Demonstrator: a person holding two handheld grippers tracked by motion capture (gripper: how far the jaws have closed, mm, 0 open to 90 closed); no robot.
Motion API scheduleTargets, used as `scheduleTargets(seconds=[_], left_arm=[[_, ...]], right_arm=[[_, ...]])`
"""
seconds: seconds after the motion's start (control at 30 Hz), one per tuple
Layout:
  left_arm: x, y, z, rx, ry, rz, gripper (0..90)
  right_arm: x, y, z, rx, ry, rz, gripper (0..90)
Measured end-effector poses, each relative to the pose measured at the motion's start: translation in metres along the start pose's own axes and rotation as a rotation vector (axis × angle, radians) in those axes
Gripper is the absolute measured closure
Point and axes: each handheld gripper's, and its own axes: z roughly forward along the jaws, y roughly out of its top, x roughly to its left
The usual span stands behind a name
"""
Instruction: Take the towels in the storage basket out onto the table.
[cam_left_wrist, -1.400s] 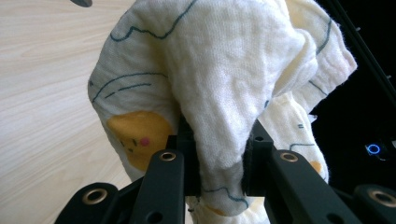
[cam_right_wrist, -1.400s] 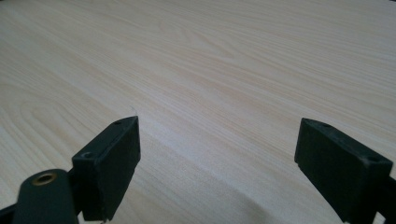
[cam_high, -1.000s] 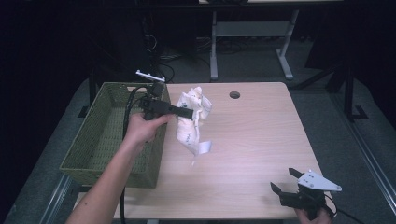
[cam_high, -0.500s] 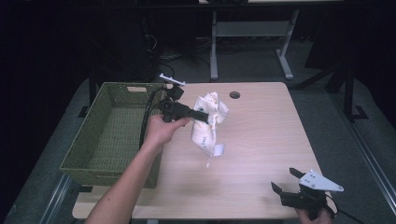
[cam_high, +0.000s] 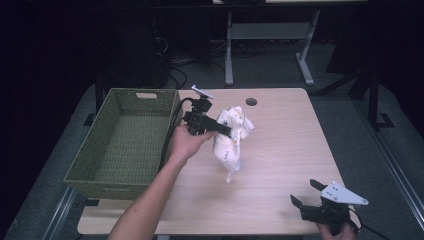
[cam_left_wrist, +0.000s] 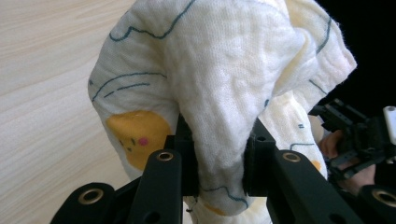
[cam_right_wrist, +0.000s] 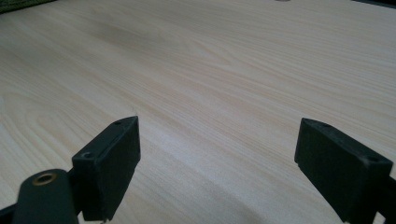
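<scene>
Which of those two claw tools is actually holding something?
The left gripper, beside the green basket, pinches a white printed cloth; the right gripper is open.

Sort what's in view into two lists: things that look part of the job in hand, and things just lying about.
Likely part of the job:
- white printed cloth, clamped in the left gripper
- green woven basket beside it
- right gripper, open, holding nothing, at the table's near edge

Just about:
- round hole in the table
- desk frame behind

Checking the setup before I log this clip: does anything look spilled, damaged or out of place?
Nothing stands out. The left gripper holds a bunched white cloth above the table, beside the upright green basket. The right gripper sits open at the near edge. No spill or damage shows.
</scene>
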Motion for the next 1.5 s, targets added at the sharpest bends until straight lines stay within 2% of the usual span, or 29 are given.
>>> scheduleTargets(seconds=[0.1, 0.17, 0.27, 0.4, 0.5, 0.63, 0.67, 0.8, 1.0, 1.23, 1.37, 1.5], left_arm=[[-0.001, -0.002, 0.010, 0.007, 0.004, -0.002, 71.7], [-0.001, -0.003, 0.016, 0.010, -0.007, -0.006, 71.7], [-0.004, -0.003, 0.025, 0.039, 0.023, 0.016, 71.7], [-0.004, -0.003, 0.032, 0.042, 0.035, 0.016, 71.7], [-0.004, -0.002, 0.037, 0.044, 0.067, 0.030, 71.5], [-0.001, -0.003, 0.045, 0.064, 0.132, 0.053, 71.3], [0.000, -0.004, 0.046, 0.066, 0.135, 0.053, 71.3], [0.003, -0.006, 0.054, 0.049, 0.120, 0.020, 71.3], [0.005, -0.006, 0.068, 0.052, 0.152, 0.000, 71.3], [0.003, -0.007, 0.082, 0.096, 0.271, 0.061, 70.1], [0.001, -0.009, 0.089, 0.101, 0.293, 0.078, 69.9], [-0.002, -0.012, 0.100, 0.136, 0.349, 0.112, 69.7]], right_arm=[[0.000, 0.001, -0.001, -0.004, -0.001, 0.001, 13.8], [0.001, 0.001, -0.001, -0.004, -0.001, 0.002, 13.8], [0.000, 0.001, -0.001, -0.006, 0.001, 0.001, 13.9], [0.000, 0.001, -0.002, -0.007, 0.001, 0.004, 13.9], [-0.001, 0.001, -0.003, -0.009, 0.003, 0.005, 13.8], [-0.001, 0.002, -0.002, -0.017, 0.007, 0.004, 13.9], [0.000, 0.002, -0.002, -0.018, 0.008, 0.006, 13.8], [0.000, 0.002, -0.001, -0.011, 0.007, 0.002, 13.9], [0.000, 0.002, -0.001, -0.010, 0.008, -0.002, 13.8], [0.000, 0.002, -0.001, -0.010, 0.009, -0.003, 13.9], [0.000, 0.001, -0.001, -0.012, 0.011, -0.004, 13.9], [-0.001, 0.001, -0.001, -0.011, 0.012, -0.005, 13.9]])
